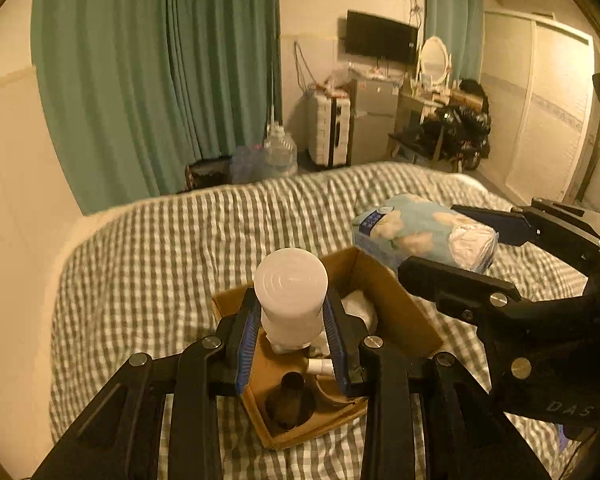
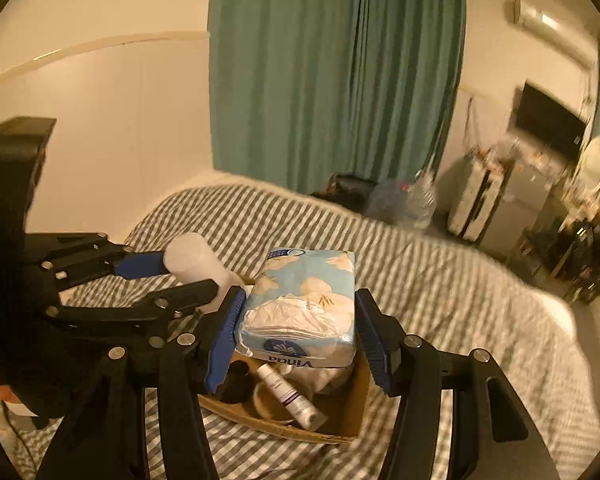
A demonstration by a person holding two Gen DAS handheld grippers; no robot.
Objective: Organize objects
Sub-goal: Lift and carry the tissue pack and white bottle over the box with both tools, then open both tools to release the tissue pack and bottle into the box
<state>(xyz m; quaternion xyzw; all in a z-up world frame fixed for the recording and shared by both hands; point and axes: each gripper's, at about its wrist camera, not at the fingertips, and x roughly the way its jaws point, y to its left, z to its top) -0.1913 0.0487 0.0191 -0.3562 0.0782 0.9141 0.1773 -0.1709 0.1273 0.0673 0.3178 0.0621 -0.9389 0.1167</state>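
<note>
Left wrist view: your left tool pinches the white bottle above the cardboard box, where a tube and tape roll already sit; your right tool pinches the tissue pack over it, both unplaced

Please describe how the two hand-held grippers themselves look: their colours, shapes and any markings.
Both the left gripper and the right gripper are matte black linkage frames with round silver pivot bolts. Each finger carries a ribbed blue pad. Pale letters, apparently "DAS", mark the right gripper's body. No cables or sleeves are clearly visible.
</note>
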